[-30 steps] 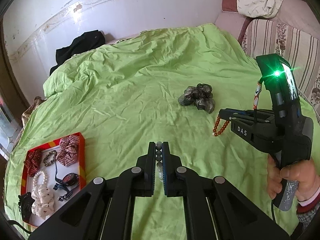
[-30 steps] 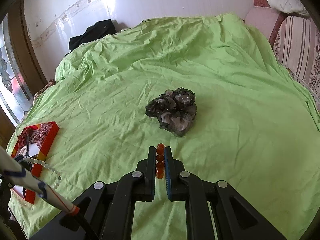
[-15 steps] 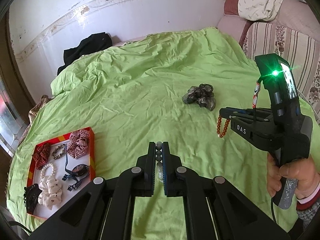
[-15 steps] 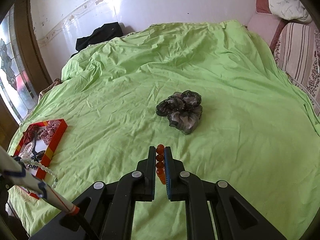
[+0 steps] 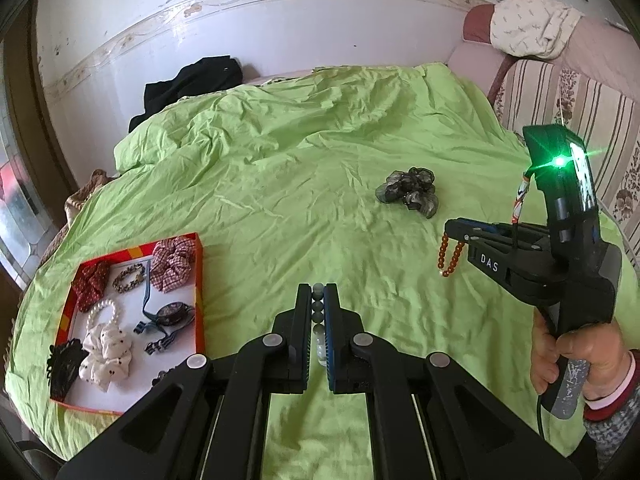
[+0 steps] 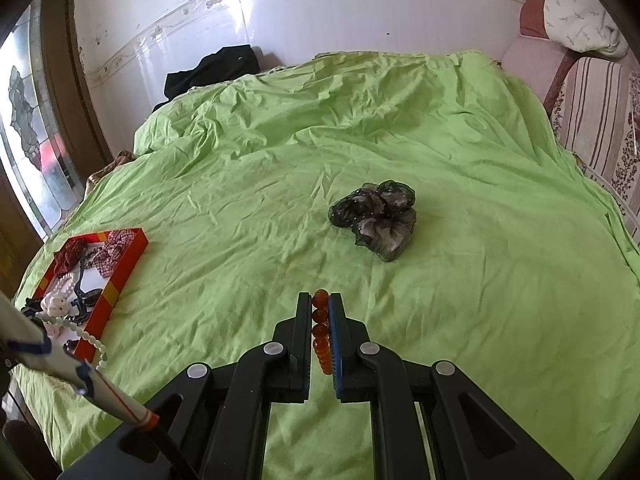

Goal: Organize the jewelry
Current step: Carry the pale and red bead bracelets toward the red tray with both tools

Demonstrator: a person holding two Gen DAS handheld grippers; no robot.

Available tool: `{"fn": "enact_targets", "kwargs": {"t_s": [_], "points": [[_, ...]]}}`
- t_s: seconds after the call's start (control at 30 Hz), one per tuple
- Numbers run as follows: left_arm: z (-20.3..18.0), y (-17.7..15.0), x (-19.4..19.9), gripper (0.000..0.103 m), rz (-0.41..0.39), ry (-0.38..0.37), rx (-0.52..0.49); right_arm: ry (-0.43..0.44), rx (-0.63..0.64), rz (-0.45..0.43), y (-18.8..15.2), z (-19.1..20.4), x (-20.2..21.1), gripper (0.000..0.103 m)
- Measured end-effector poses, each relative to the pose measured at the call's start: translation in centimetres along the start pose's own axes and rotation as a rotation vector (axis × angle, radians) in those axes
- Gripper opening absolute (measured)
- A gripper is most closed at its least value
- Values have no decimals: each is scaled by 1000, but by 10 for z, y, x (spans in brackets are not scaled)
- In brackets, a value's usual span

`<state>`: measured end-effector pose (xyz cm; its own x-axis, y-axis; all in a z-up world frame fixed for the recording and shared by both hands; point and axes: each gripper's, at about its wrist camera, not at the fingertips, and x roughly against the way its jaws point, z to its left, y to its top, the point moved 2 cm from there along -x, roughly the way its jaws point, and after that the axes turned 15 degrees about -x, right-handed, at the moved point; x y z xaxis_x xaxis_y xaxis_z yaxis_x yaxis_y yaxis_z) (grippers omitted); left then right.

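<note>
My left gripper (image 5: 317, 289) is shut on a pale grey-white bead string (image 5: 318, 312) that runs between its fingers. My right gripper (image 6: 320, 296) is shut on an amber bead bracelet (image 6: 321, 330); in the left wrist view that bracelet (image 5: 450, 254) hangs in a loop from the right gripper (image 5: 450, 227) at the right. A red-rimmed tray (image 5: 199, 280) lies on the green bedspread at the left, holding scrunchies, a pearl bracelet, a watch and a black clip. The same tray (image 6: 120, 276) shows at the left of the right wrist view, with the pale beads (image 6: 86, 336) dangling before it. A dark sheer scrunchie (image 6: 376, 218) lies mid-bed.
A green bedspread (image 6: 480, 280) covers the whole bed. A black garment (image 5: 192, 84) lies at the far edge by the wall. A striped sofa (image 5: 580, 120) with a white cloth stands at the right. A person's hand (image 5: 580, 356) holds the right gripper's handle. A window is at the left.
Both grippers have drawn back over the bed, so the tray shows more fully at the left and the dark scrunchie lies farther off. Both grips are unchanged.
</note>
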<state>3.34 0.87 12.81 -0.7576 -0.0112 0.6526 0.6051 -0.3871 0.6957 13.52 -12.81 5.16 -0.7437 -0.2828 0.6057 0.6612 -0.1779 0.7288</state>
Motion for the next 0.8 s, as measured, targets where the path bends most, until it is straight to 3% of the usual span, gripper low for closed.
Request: {"fn": "enact_targets", "kwargs": {"t_s": [0.8], "points": [[24, -25, 22, 5, -19, 31, 72, 25, 57, 4, -20, 26, 8, 8]]}}
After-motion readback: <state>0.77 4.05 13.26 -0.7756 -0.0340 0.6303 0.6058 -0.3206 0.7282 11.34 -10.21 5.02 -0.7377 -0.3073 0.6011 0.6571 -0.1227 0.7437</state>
